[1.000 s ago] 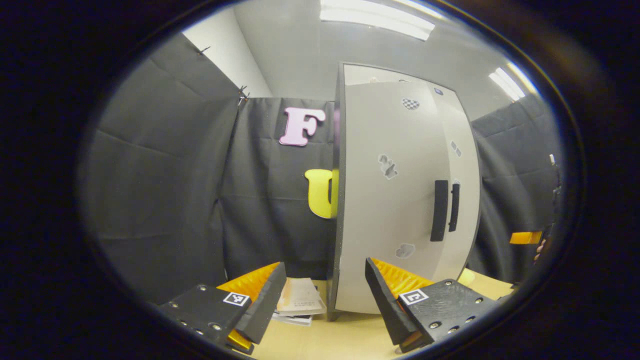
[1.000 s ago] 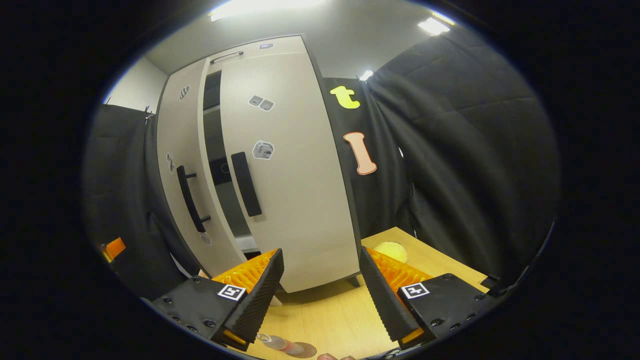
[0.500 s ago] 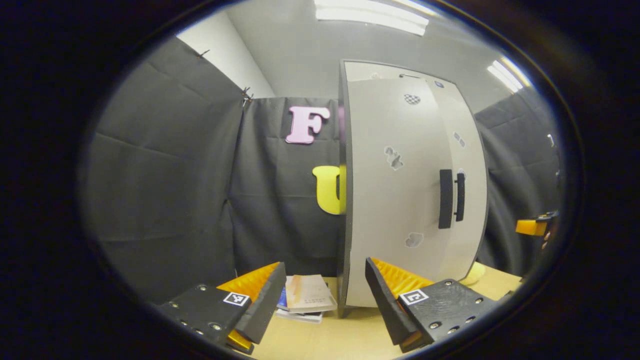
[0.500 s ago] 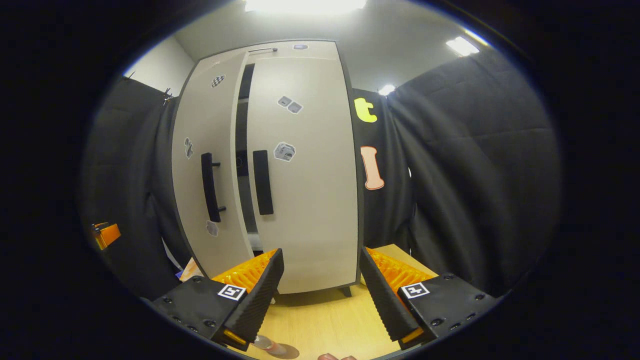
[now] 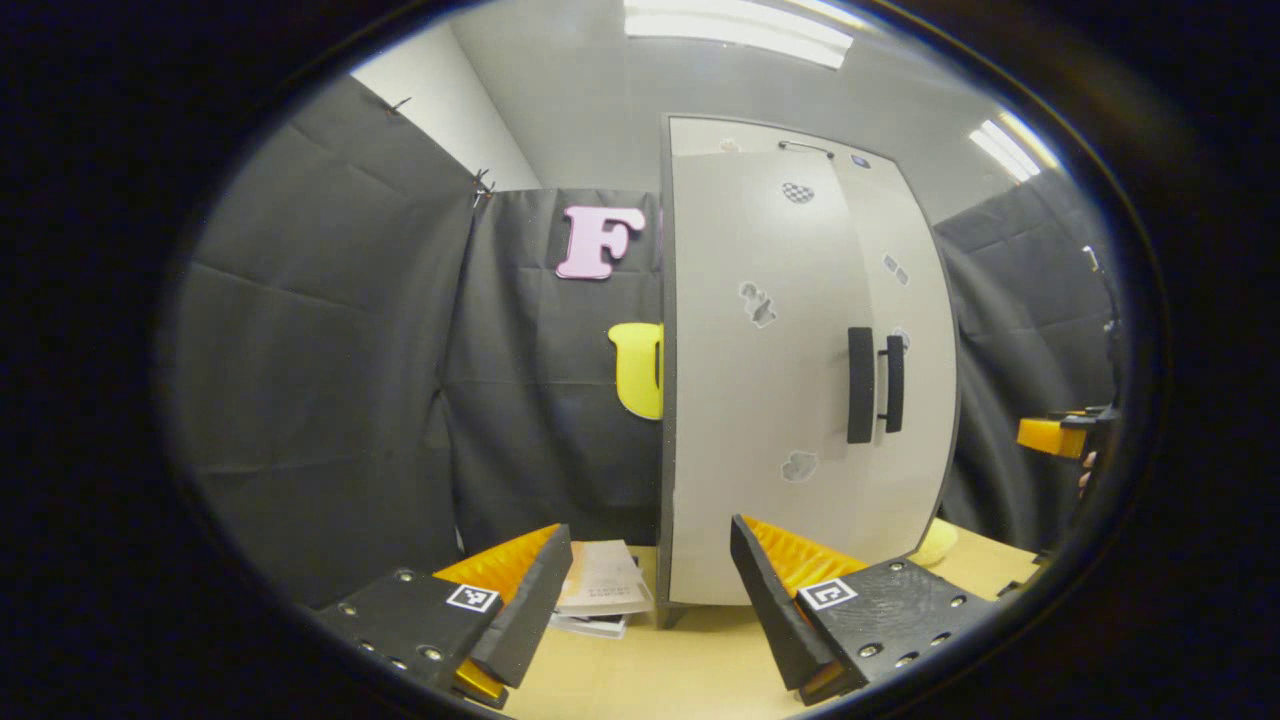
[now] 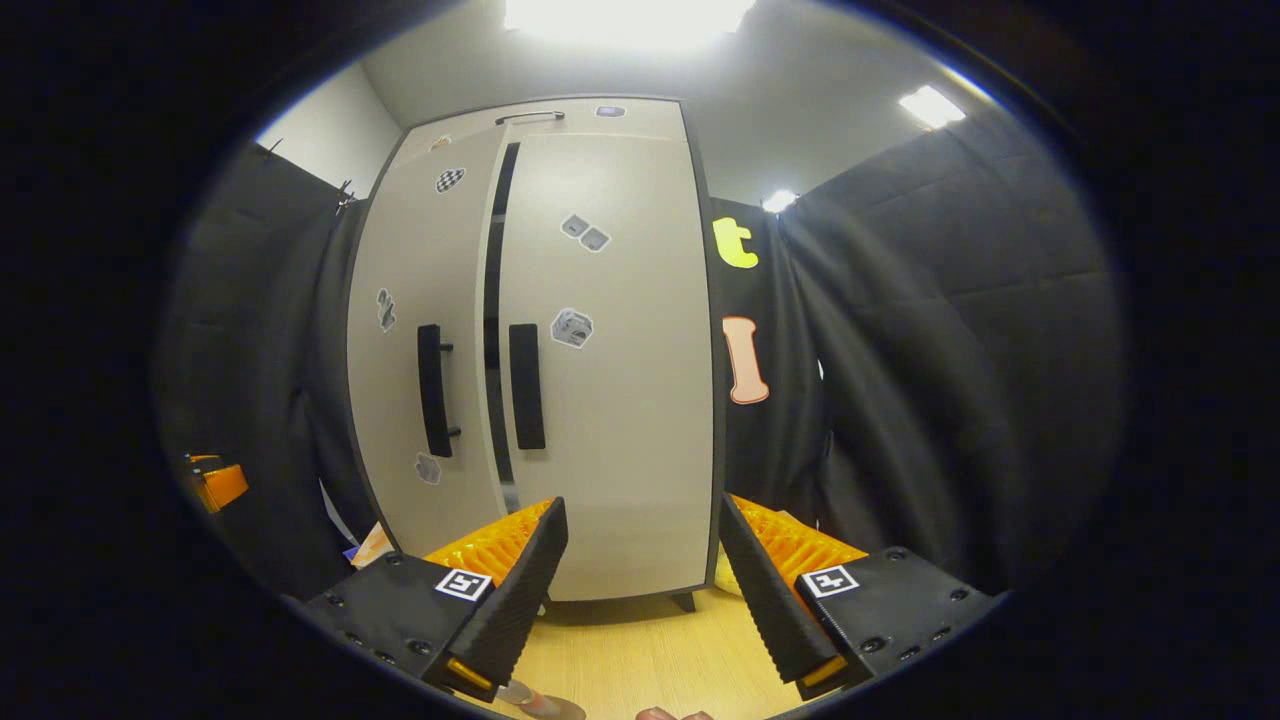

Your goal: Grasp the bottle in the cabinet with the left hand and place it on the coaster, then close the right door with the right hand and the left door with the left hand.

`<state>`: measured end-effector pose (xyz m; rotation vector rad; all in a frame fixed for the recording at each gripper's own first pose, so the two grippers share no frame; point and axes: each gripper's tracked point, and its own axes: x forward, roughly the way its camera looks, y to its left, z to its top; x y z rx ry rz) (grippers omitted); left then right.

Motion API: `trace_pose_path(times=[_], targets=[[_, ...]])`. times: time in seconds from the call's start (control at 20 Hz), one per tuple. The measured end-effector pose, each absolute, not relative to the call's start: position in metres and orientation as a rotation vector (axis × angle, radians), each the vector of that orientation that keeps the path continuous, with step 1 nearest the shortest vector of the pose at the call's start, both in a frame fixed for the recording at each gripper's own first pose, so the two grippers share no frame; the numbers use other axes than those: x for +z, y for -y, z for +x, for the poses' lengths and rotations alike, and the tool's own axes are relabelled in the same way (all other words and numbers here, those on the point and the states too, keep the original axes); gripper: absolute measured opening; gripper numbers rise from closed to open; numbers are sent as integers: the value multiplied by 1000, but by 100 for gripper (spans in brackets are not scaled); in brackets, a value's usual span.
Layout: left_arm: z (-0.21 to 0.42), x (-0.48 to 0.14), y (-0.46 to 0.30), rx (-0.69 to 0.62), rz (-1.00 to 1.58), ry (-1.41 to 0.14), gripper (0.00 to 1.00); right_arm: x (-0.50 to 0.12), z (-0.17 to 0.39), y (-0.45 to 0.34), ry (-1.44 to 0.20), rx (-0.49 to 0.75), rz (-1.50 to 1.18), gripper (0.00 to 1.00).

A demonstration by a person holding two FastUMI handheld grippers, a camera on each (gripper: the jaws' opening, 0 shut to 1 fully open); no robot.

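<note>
The bottle lies at the very near edge of the right gripper view, on a round brown coaster on the tabletop, half hidden by the right tool's left finger, so whether it stands upright I cannot tell. Beyond it the cabinet's right door looks shut, while the left door is nearly shut, with a dark slit showing between the two black handles.

The left tool is released, jaws spread and empty, and sits low in front of the left door; the right tool is likewise spread and holding nothing. The likely fault from here is a door left ajar: a push landing near the hinge side, or one that glances off the flat panel, may not seat it. A sweep of the right tool backward could also knock the bottle (it sits just under that tool).

The tabletop is pale wood. A small stack of books lies to the left of the cabinet, and something pale yellow rests to its right. Black cloth walls close the booth, with ceiling strip lights above.
</note>
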<state>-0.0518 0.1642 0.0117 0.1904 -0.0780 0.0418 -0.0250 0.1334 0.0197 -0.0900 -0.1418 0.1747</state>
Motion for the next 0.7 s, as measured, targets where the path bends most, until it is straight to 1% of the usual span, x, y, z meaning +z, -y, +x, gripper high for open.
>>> trace_pose_path(times=[0.05, 0.2, 0.25, 0.3, 0.45, 0.55, 0.6, 0.65, 0.7], targets=[[-51, 10, -164, 46, 195, 75, 93, 22, -24, -133, 150, 178, -85, 96], [-54, 5, -163, 55, 185, 69, 93, 26, -19, -132, 159, 188, -78, 96], [-55, 4, -161, 50, 176, 69, 99, 26, -19, -132, 159, 190, -79, 96], [-55, 3, -159, 46, 165, 69, 93, 26, -19, -132, 161, 190, -80, 96], [-55, 1, -161, 50, 146, 67, 93, 28, -19, -130, 165, 186, -90, 96], [-55, -2, -166, 76, 153, 65, 93, 27, -22, -128, 166, 166, -110, 96], [-55, -2, -167, 77, 149, 71, 87, 27, -21, -126, 168, 161, -113, 96], [-55, -4, -167, 74, 139, 72, 99, 27, -22, -125, 168, 154, -112, 96], [-53, -5, -166, 67, 126, 68, 99, 27, -22, -125, 167, 150, -109, 96]])
